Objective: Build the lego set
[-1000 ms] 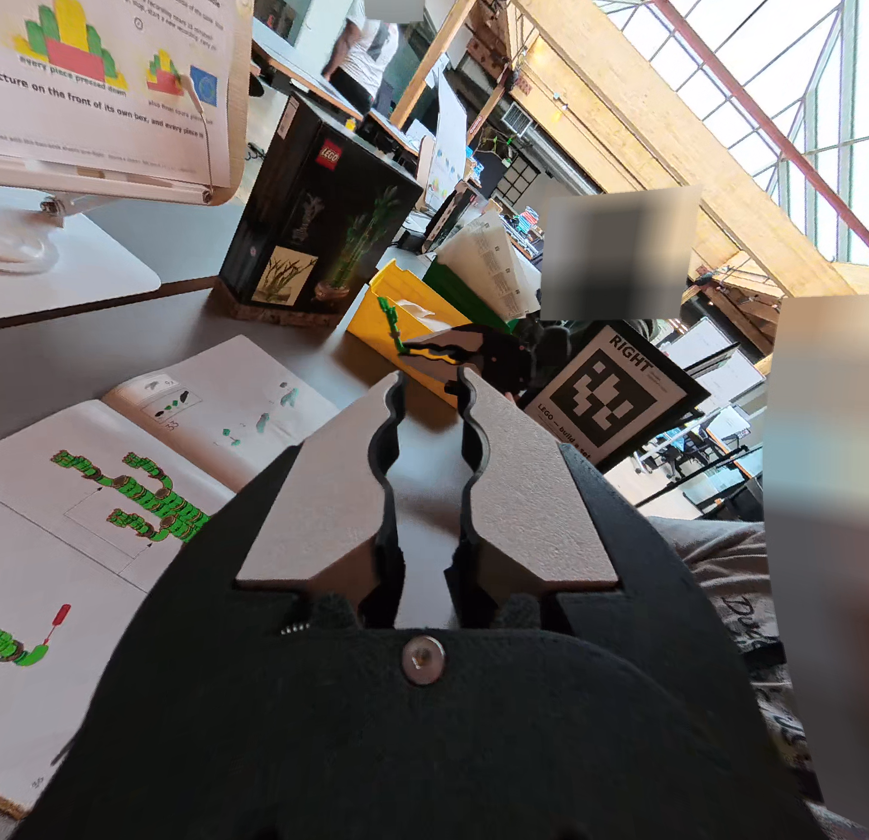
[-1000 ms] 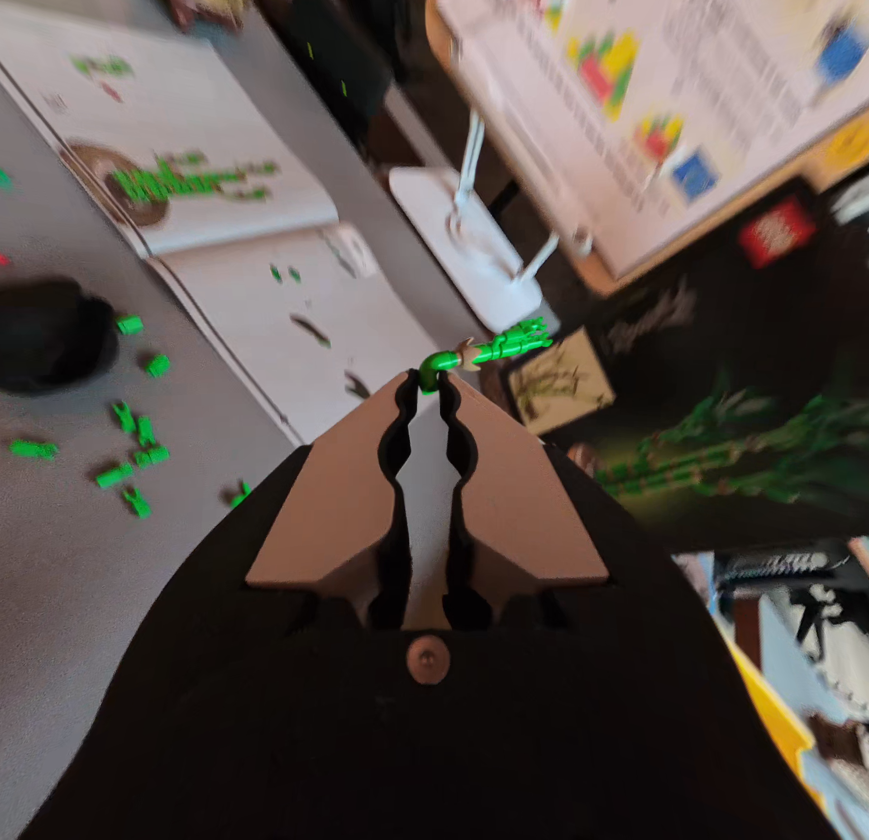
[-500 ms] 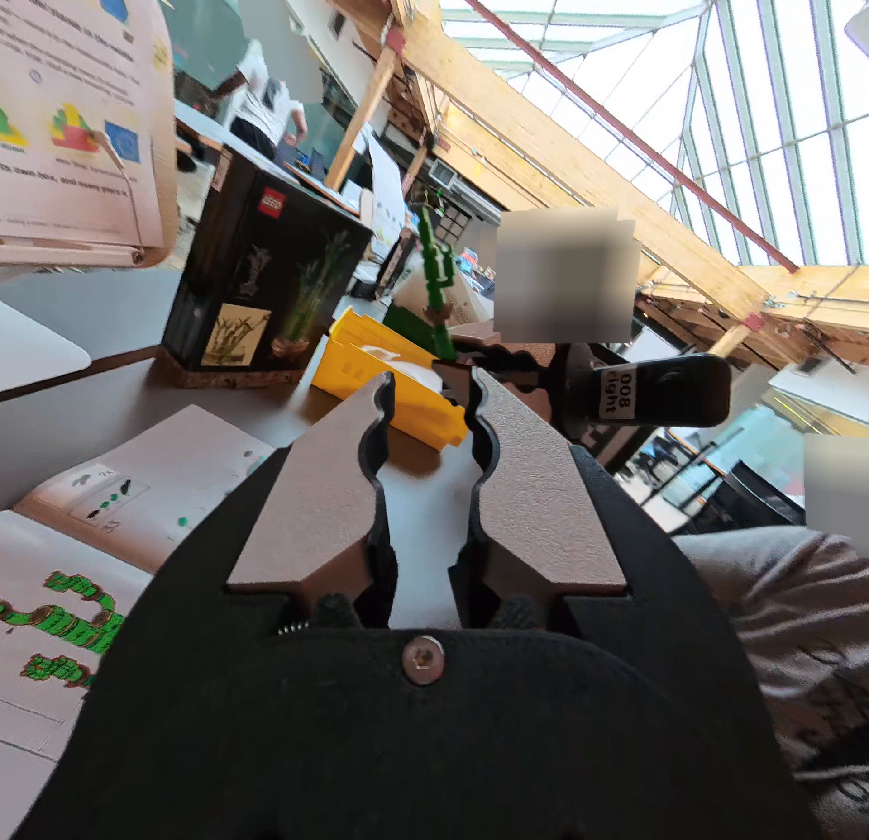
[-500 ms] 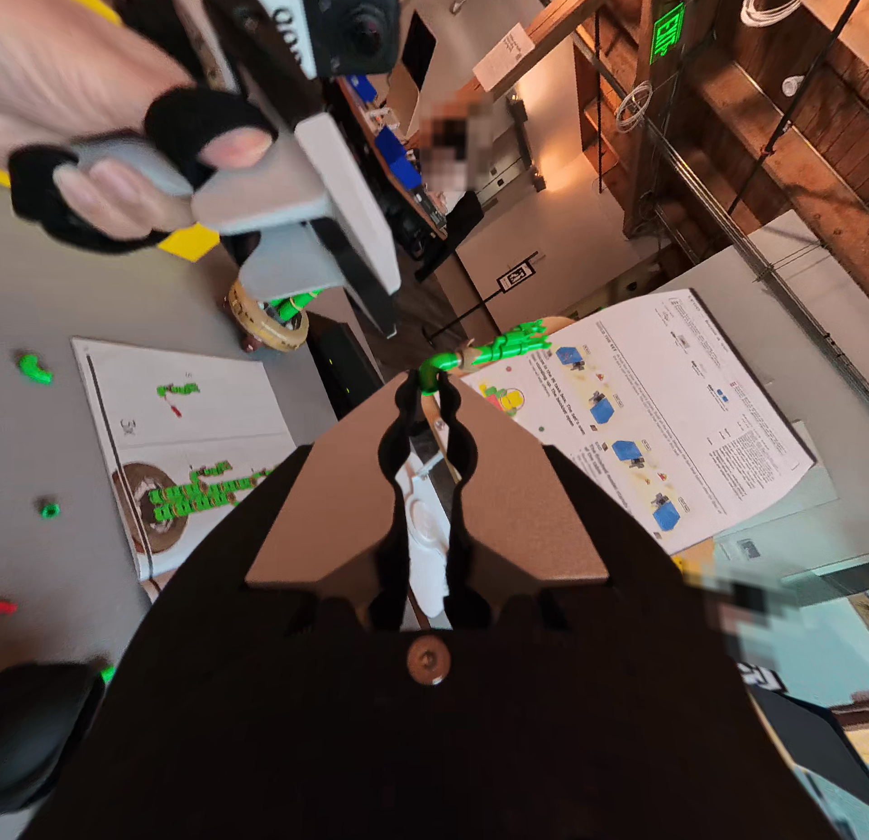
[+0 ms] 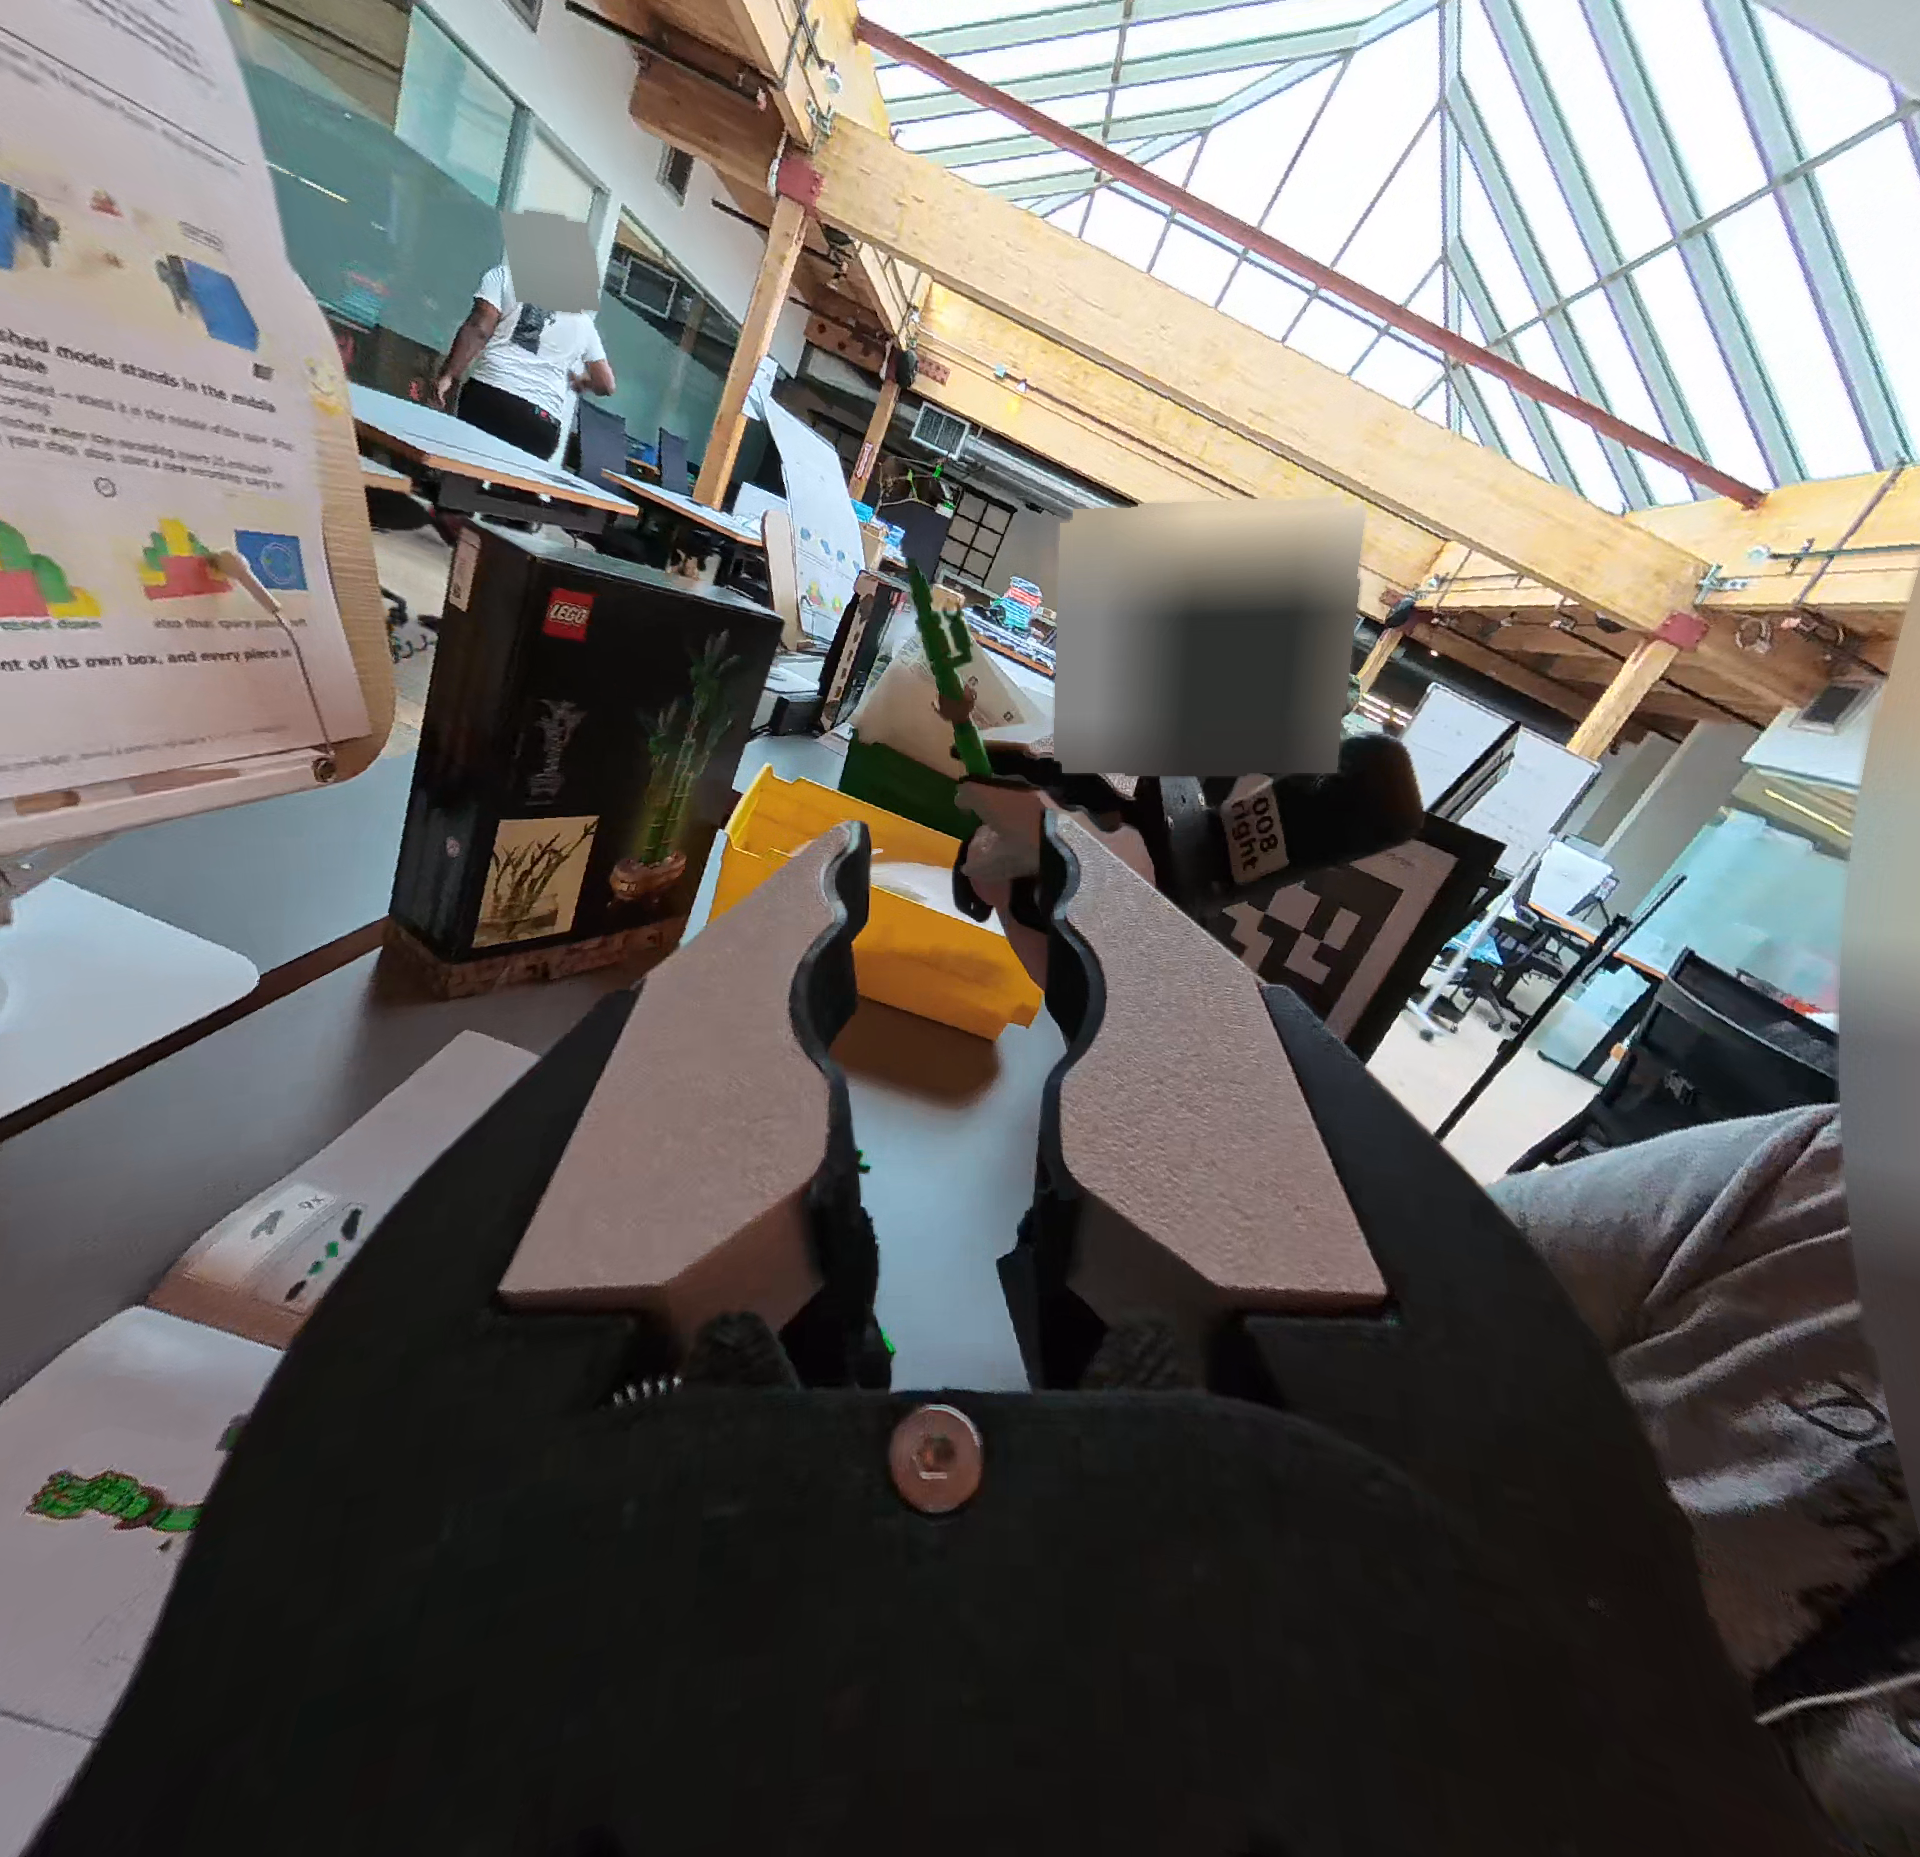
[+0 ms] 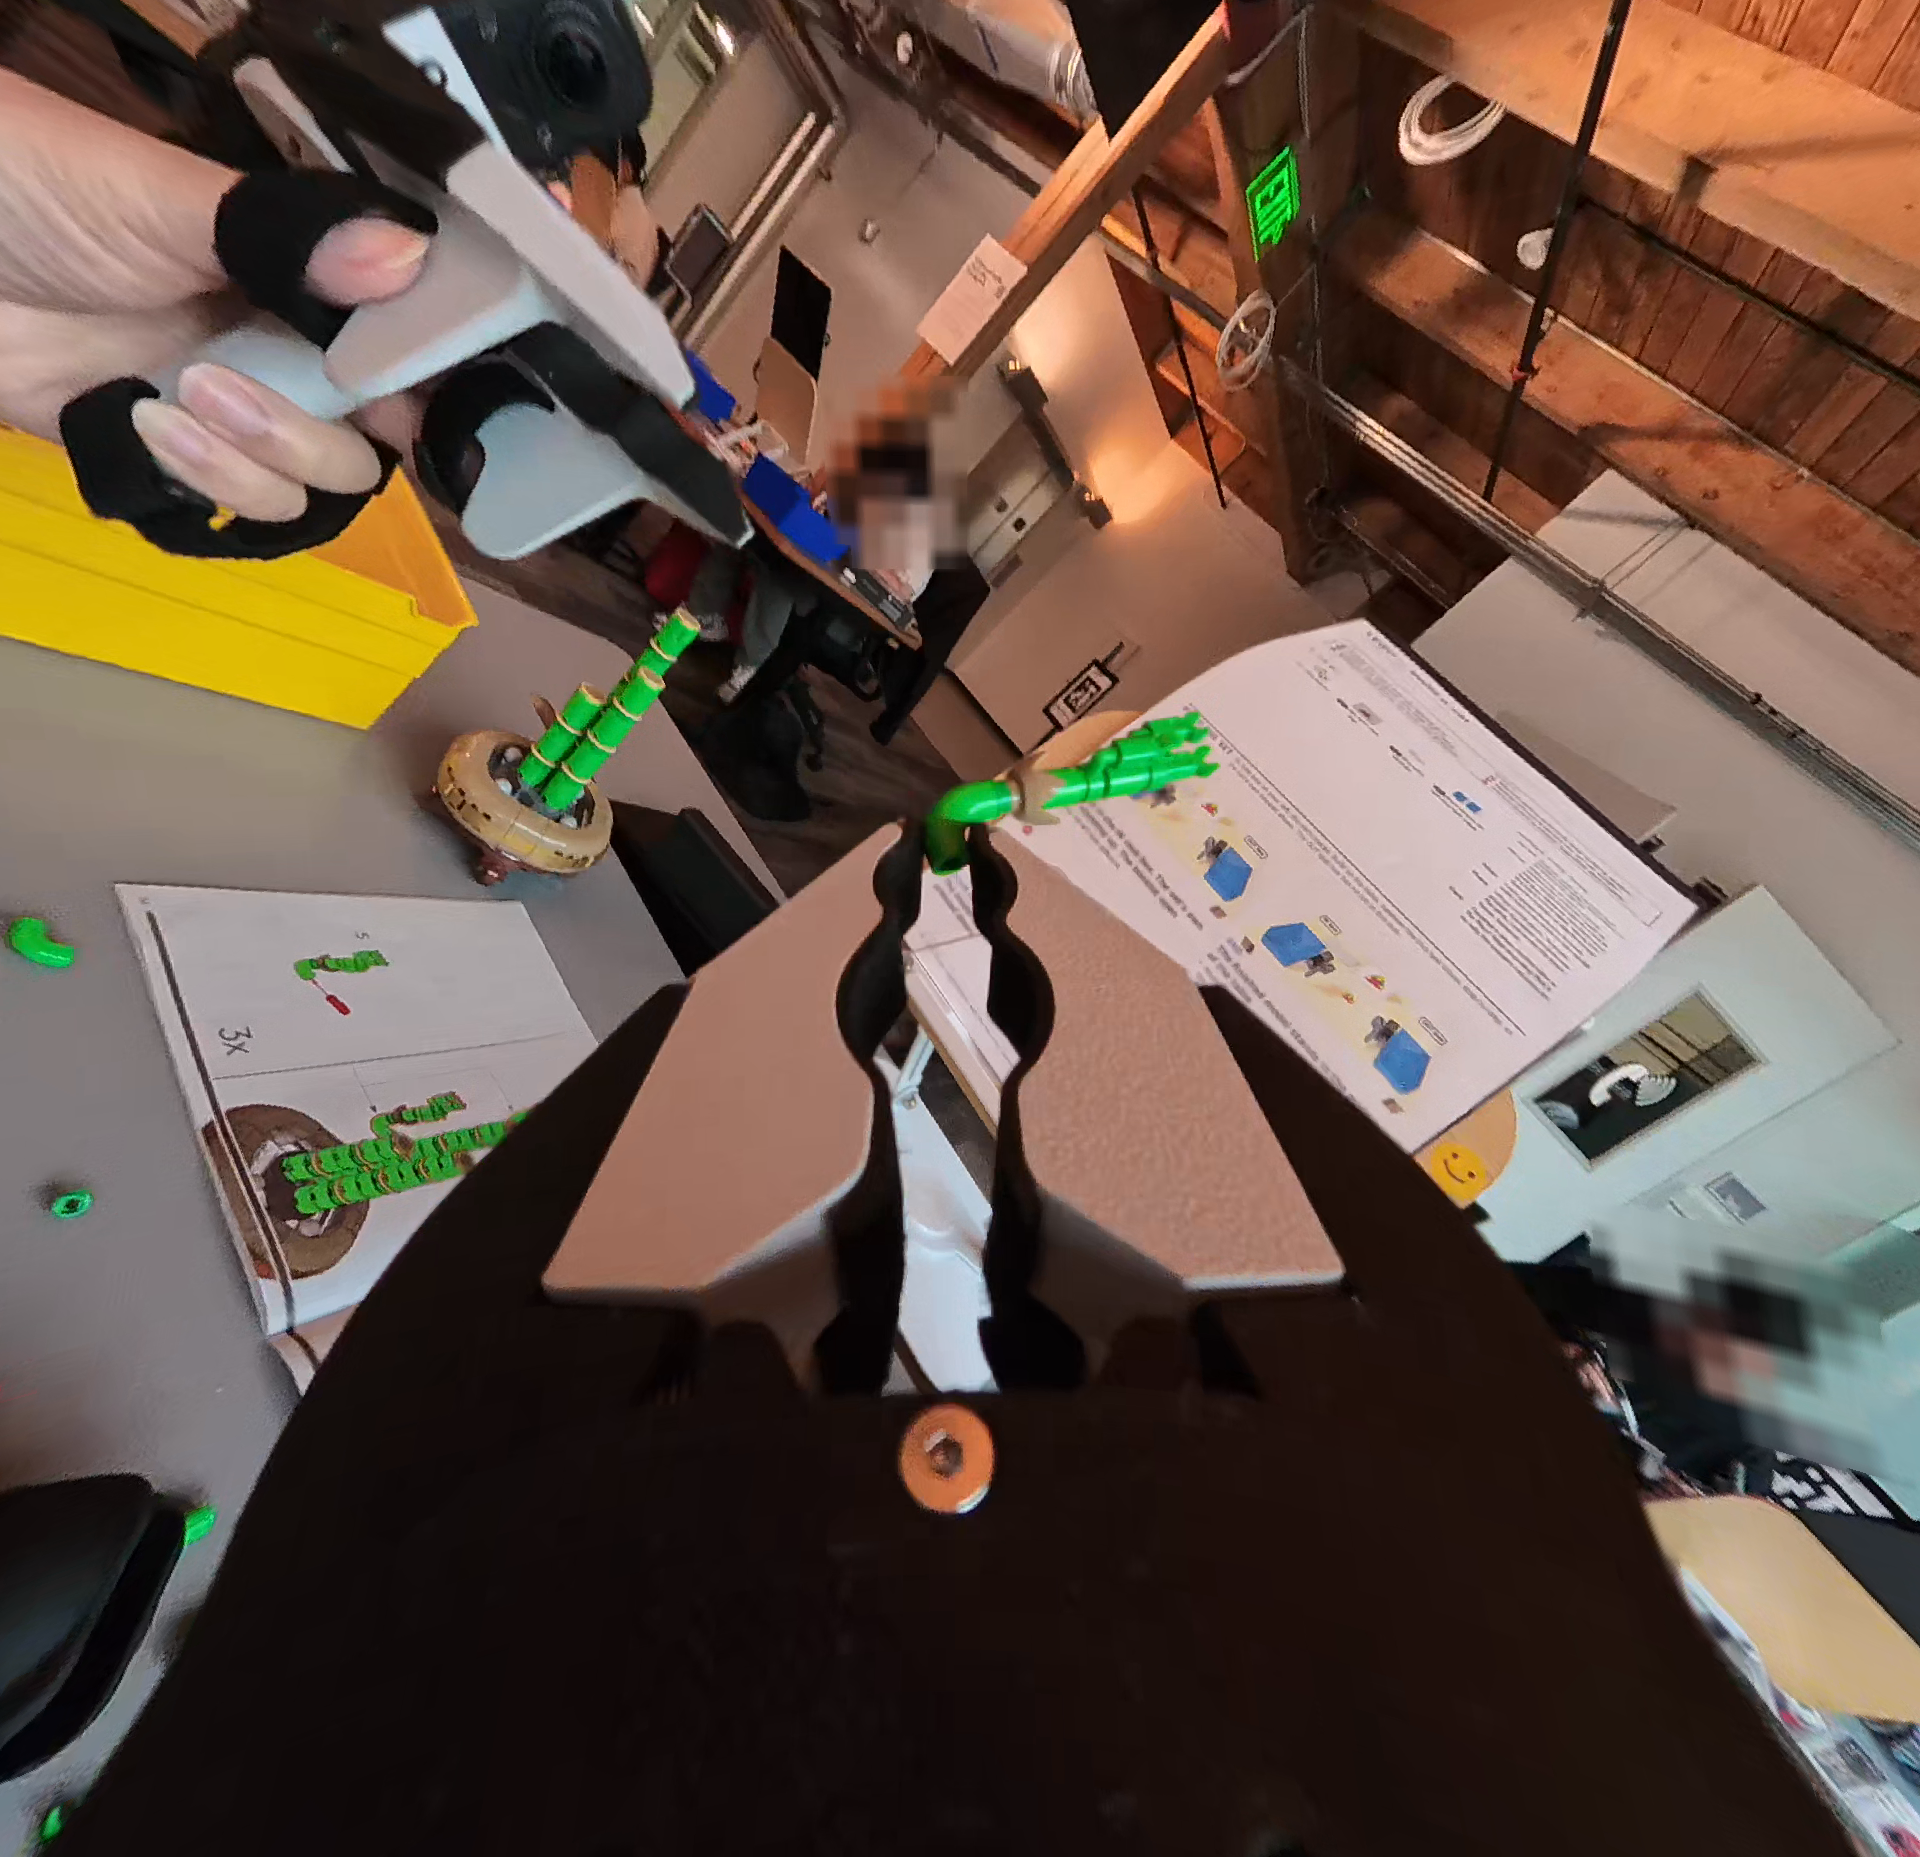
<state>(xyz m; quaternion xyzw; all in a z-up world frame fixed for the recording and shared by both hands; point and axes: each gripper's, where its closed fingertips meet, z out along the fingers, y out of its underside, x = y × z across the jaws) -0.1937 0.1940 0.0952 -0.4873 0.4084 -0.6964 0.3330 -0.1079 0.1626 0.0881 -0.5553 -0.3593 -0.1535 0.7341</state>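
Observation:
My right gripper [image 6: 948, 851] is shut on the curved end of a green bamboo stem piece [image 6: 1091, 773] and holds it up in the air. In the left wrist view the same stem [image 5: 940, 664] stands upright just beyond my left gripper [image 5: 948, 857], which is open and empty. The partly built bamboo model [image 6: 582, 737] stands in its tan round pot [image 6: 520, 820] on the grey table. A gloved hand [image 6: 208, 436] holds the left gripper at the upper left of the right wrist view.
The open instruction booklet [image 6: 343, 1028] lies on the table, with loose green pieces [image 6: 42, 943] to its left. A yellow bin [image 5: 914, 934], the black set box [image 5: 561, 768] and an instruction sheet on a stand [image 5: 156, 405] are at the back. My right fingertips sit around 10 cm from my left ones.
My right gripper has swung up and turned, bringing the stem upright in front of my left gripper. My left gripper's jaws have opened wider.

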